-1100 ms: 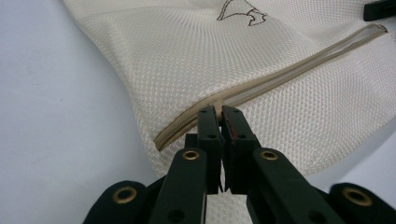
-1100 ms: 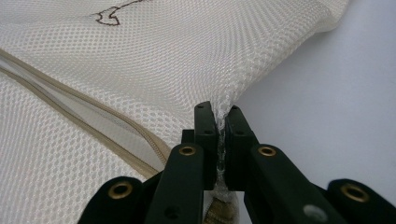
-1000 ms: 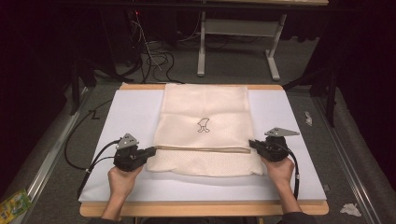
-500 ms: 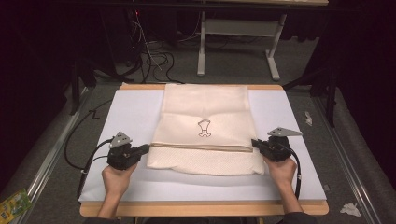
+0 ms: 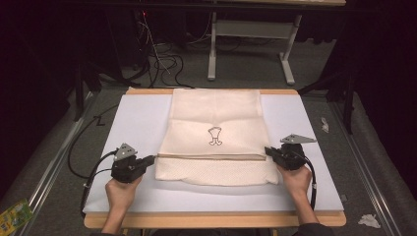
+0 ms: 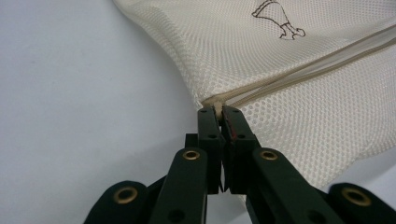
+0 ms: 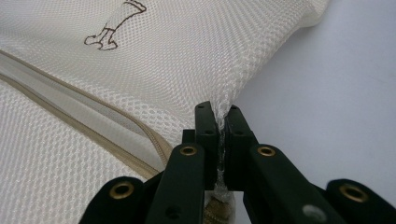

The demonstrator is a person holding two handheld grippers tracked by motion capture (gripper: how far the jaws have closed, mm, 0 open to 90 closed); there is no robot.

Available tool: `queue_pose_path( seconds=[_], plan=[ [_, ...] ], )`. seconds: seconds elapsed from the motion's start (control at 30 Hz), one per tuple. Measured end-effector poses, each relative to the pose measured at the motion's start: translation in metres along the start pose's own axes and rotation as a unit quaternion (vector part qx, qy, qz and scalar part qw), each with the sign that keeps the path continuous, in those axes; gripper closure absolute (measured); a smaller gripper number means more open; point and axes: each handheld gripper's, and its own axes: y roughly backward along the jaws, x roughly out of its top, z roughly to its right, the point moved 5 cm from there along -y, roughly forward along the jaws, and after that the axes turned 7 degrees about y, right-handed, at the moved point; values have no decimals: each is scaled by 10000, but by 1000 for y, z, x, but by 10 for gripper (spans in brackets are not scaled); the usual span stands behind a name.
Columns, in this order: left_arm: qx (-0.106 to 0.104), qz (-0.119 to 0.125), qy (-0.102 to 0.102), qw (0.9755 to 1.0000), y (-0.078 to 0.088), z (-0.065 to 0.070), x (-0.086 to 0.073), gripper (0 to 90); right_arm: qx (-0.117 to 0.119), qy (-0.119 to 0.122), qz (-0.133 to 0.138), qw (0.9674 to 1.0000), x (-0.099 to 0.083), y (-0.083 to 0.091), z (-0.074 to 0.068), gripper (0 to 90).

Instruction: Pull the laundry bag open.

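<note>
A cream mesh laundry bag (image 5: 215, 132) lies flat on the white board (image 5: 305, 118), with a small dark drawing (image 5: 215, 135) at its middle and a zipper (image 5: 211, 156) running across near its front. My left gripper (image 5: 150, 159) pinches the bag's left edge at the zipper end. In the left gripper view the left gripper (image 6: 218, 112) is shut on the mesh bag (image 6: 299, 70). My right gripper (image 5: 268, 150) holds the bag's right edge. In the right gripper view the right gripper (image 7: 218, 112) has mesh (image 7: 154, 70) squeezed between its jaws.
The white board rests on a wooden table (image 5: 211, 220). Cables (image 5: 81, 152) trail off the left side. A metal desk frame (image 5: 251, 44) stands behind the table. Scraps lie on the grey floor (image 5: 369, 162) at right and a green packet (image 5: 12, 216) at lower left.
The left hand has slid a little towards the front-left, pulling the bag's left zipper corner with it. The right hand has kept still.
</note>
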Motion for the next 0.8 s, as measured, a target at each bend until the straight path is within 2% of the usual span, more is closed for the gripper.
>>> queue_pose_path(
  seconds=[0.1,0.2,0.53,0.8],
  plan=[
    [-50,-90,117,9999,-3,-4,-2,871,108,-82,0,9999,-1,-1,-1,880],
    [-38,-105,98,9999,-5,-4,-3,870,136,-91,-108,9998,-4,-4,-3,877],
    [-97,-191,197,9996,-7,-6,-4,868,212,-153,-200,9995,-10,-10,-4,861],
    [-63,-414,219,9989,-14,-8,-11,864,236,-194,-309,9991,-18,-15,-5,829]
  ],
)
